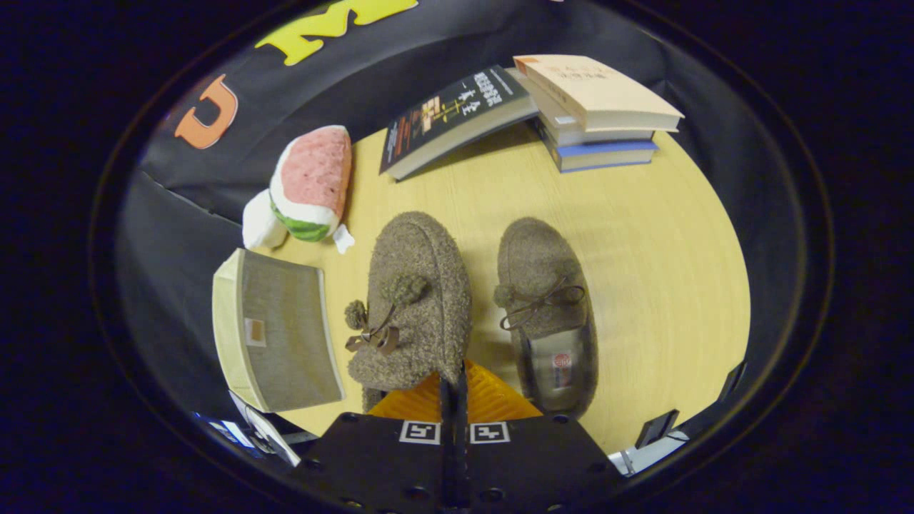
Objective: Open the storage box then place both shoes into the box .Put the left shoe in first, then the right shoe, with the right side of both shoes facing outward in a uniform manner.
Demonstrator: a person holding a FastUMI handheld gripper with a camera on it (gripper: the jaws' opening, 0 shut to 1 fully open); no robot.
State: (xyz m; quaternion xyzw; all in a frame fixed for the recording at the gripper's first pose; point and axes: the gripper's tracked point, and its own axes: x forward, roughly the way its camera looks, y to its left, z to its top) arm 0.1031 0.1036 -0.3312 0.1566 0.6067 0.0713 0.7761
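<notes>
Two brown fuzzy slippers with bows lie toes-away on the wooden table point(643, 235). The left shoe point(418, 285) looks nearer and raised, tilted a little. My gripper point(453, 389) is shut on the rim of its heel opening, fingers almost together with the rim pinched between them. The right shoe point(546, 307) rests flat just right of the fingers, its insole showing. The storage box point(278, 332), beige with a grey panel and a small tab, stands left of the held shoe. Whether its lid is open, I cannot tell.
A plush toy point(310, 185) in pink, white and green lies beyond the box. At the far side a dark book point(457, 118) leans on a stack of books point(596, 118). Bare wood stretches to the right of the right shoe.
</notes>
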